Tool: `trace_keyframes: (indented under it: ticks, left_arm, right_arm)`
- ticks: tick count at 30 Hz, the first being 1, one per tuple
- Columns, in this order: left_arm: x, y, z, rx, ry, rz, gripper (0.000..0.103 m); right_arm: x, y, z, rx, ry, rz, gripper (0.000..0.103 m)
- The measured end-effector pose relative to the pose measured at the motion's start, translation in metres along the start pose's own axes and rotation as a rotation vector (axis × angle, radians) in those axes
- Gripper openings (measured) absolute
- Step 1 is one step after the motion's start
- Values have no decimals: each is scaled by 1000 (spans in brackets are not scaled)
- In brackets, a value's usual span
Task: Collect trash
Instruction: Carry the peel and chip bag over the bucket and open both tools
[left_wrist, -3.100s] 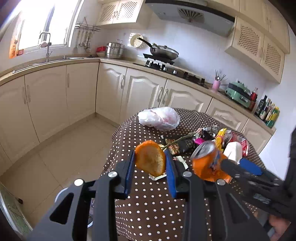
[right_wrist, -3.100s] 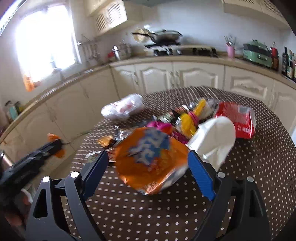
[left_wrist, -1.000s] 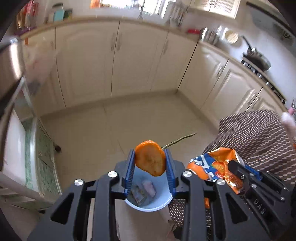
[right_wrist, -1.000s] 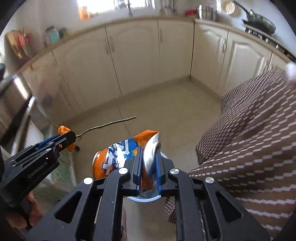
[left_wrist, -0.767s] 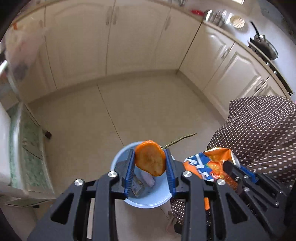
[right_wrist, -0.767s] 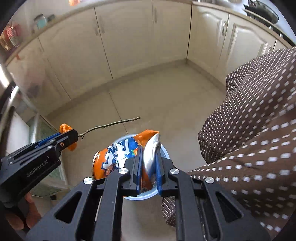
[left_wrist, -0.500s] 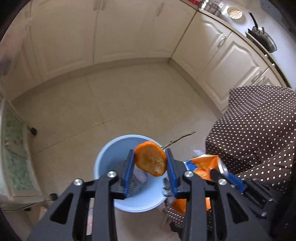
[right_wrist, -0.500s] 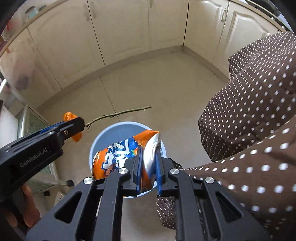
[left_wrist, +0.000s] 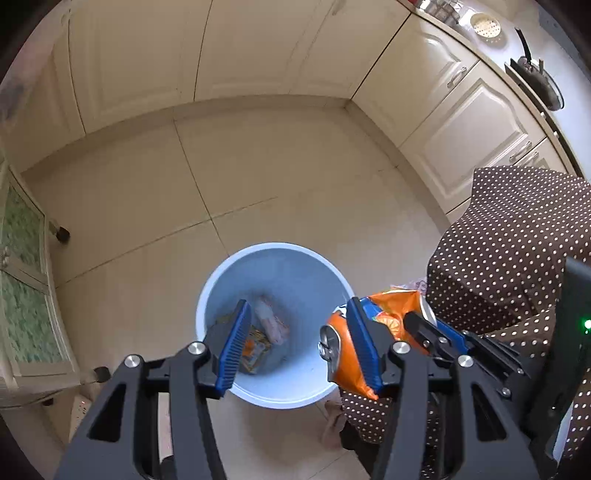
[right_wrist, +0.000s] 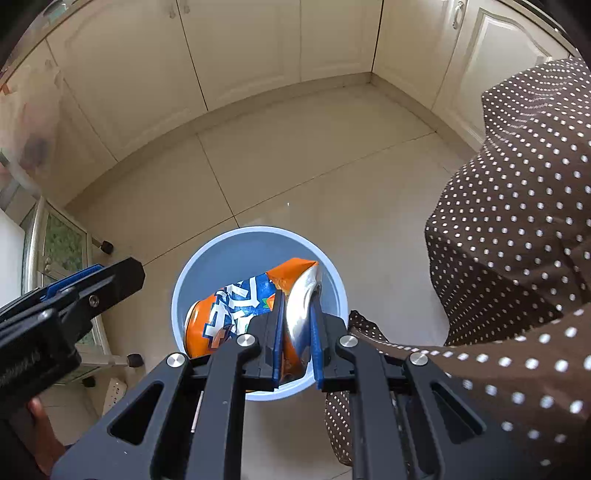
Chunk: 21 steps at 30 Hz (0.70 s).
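A light blue bin (left_wrist: 221, 280) stands on the tiled floor beside the table; it also shows in the right wrist view (right_wrist: 207, 258). Several wrappers (left_wrist: 271, 325) lie at its bottom. My left gripper (left_wrist: 301, 343) is open and empty above the bin. My right gripper (right_wrist: 295, 328) is shut on a crushed orange soda can (right_wrist: 221, 314), held over the bin's opening. The can (left_wrist: 340, 354) also shows in the left wrist view, at the bin's right rim.
A table with a brown polka-dot cloth (left_wrist: 517, 251) hangs close on the right of the bin. Cream kitchen cabinets (left_wrist: 258, 48) line the far walls. A glass-fronted unit on castors (left_wrist: 22, 295) stands to the left. Open tiled floor (left_wrist: 258, 166) lies beyond the bin.
My left gripper has opened and the orange peel with its twig is gone from its jaws. Both grippers have come lower over the bin. The right gripper still holds the can.
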<state>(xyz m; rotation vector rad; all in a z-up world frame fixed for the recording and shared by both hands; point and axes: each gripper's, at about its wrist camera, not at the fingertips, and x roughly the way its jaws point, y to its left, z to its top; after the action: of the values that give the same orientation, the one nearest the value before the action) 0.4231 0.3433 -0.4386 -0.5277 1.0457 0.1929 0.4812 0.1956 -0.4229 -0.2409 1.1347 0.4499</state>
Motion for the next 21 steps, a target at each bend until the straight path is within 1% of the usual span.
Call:
trace_keyframes:
  ticks: [3,6,10,12,14,17,19,21]
  left_arm:
    - [0,-1,0,13,-1,17,53]
    - [0,4,1,-13,7,5,53]
    - [-4,7,2,-21,-7,1,53]
    - [-6,6,2,-22,-10,4,53]
    - [-11,3,1,-12,-12,13,53]
    - [-29,-4,2,35,-51,32,53]
    - [-41,-8,4,48,-66,34,53]
    - [-63,-10,3,58,-95,17,53]
  right_arm:
    - [7,7,2,-8,-1,-3,11]
    - [9,11,6,-13,-12,1,12]
    - [1,11,12,-8,-53,5,13]
    - [-8,10,15,0,-76,4,27]
    - [-16,12,15,-2,-88,3,30]
    - [-35,11,15,-4,-102,1,32]
    - [-53,7,14,3,-123,-4,34]
    - [-76,7,12,5,-149,-12,42]
